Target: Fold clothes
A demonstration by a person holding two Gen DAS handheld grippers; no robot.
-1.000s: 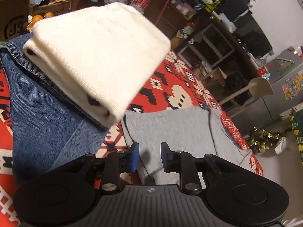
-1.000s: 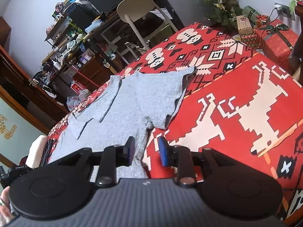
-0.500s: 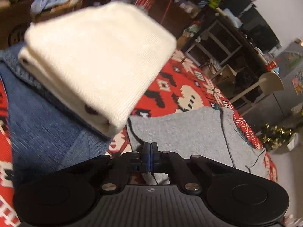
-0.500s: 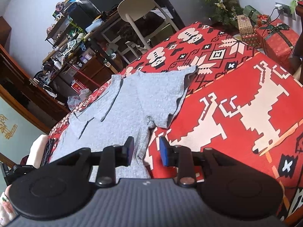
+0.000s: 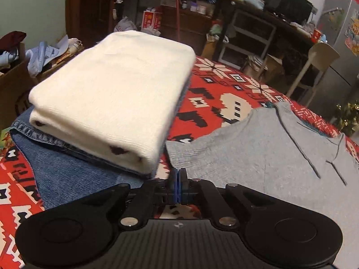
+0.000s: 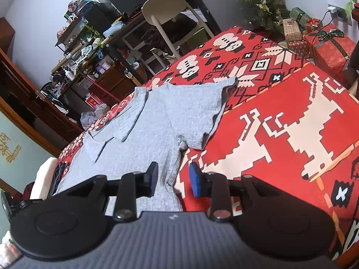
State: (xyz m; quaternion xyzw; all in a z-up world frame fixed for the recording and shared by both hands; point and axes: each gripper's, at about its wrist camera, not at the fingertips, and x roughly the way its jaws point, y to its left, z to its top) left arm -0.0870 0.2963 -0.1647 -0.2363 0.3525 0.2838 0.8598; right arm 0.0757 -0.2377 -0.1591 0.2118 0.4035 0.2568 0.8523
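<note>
the grey shirt's (image 5: 264, 157) hem is cut off at 6 o'clock behind the left gripper (image 5: 178, 177), whose fingers are clenched; any cloth pinched can't be told. right gripper (image 6: 172, 178) tilts down, released, straddling the shirt's edge.

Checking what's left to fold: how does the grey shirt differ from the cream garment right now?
The cream garment is folded into a thick block; the grey shirt lies spread out flat, unfolded. The cream garment sits on folded blue jeans; the grey shirt lies directly on the red patterned blanket. Both rest on the same bed.
</note>
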